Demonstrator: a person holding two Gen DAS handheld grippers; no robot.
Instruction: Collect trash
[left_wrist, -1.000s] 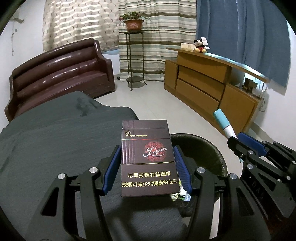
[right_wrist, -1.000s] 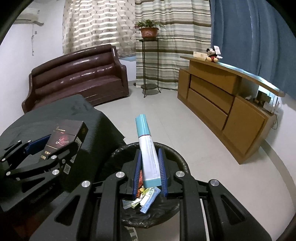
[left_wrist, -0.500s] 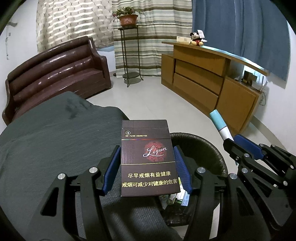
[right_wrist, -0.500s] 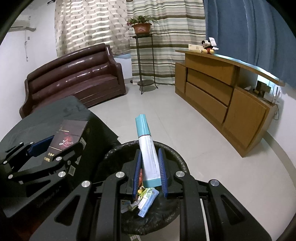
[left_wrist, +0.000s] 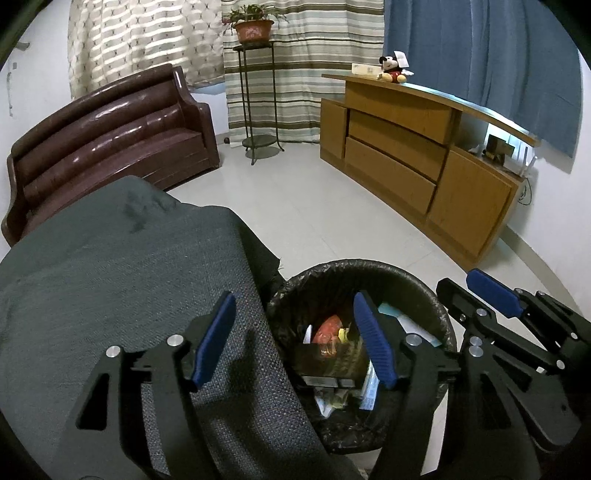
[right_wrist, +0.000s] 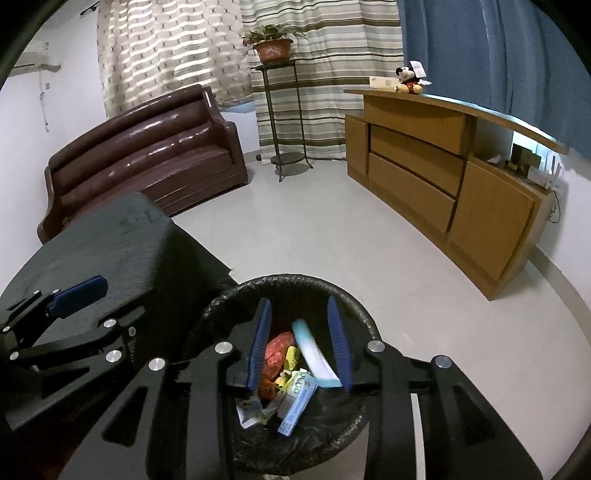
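A black-lined trash bin (left_wrist: 369, 266) (right_wrist: 295, 280) stands on the floor beside the cloth-covered table (left_wrist: 110, 266). My left gripper (left_wrist: 295, 341) hangs over the bin's left rim, its jaws opening with nothing pressed between them. The dark cigarette pack (left_wrist: 325, 369) shows blurred below it, inside the bin. My right gripper (right_wrist: 300, 345) is over the bin's middle, jaws opening. The white and teal tube (right_wrist: 314, 350) lies tilted and blurred between its pads, loose. Each gripper shows in the other's view, the right gripper (left_wrist: 491, 291) and the left gripper (right_wrist: 77, 295).
Red and yellow wrappers (right_wrist: 277, 350) and a blue-white packet (right_wrist: 295, 402) lie in the bin. A brown leather sofa (left_wrist: 110, 147), a plant stand (left_wrist: 258, 110) and a wooden sideboard (left_wrist: 424, 166) with a plush toy ring the pale tiled floor (right_wrist: 332, 240).
Both grippers have opened. The cigarette pack has left the left jaws and dropped into the bin. The tube has slipped down and tilted between the right pads.
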